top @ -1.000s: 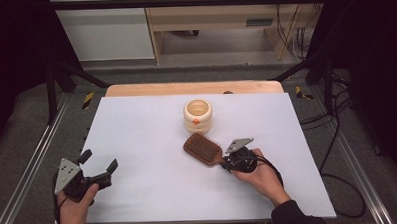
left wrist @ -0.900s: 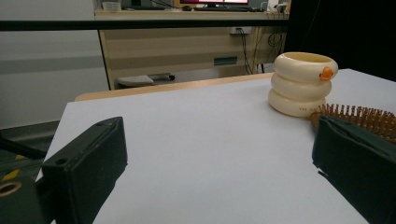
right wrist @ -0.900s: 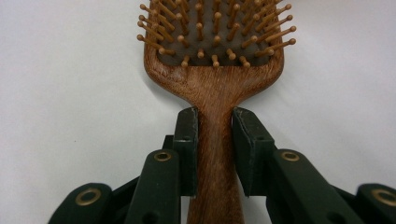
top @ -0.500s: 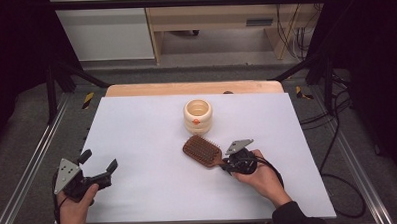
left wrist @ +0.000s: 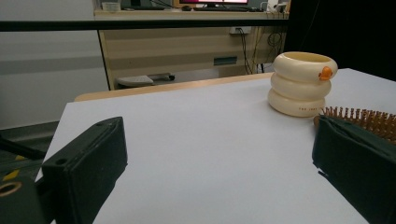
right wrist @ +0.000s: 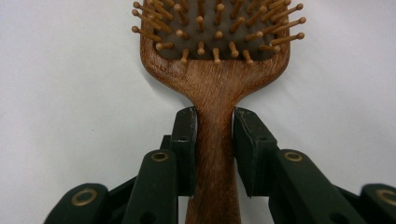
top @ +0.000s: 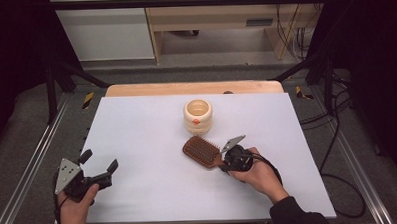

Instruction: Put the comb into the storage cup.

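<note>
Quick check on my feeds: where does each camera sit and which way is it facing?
High view: above the near edge, looking forward and down on the table; both hands and forearms show.
Left gripper view: rides the open left gripper, low, facing the cream ringed pot.
Right gripper view: looks down the right gripper, shut on the wooden hairbrush.
All three share the hairbrush.

Black two-jaw tools (top: 230,153), brass-ringed pivots, grey triangular plates, dark right sleeve (top: 296,216).
</note>
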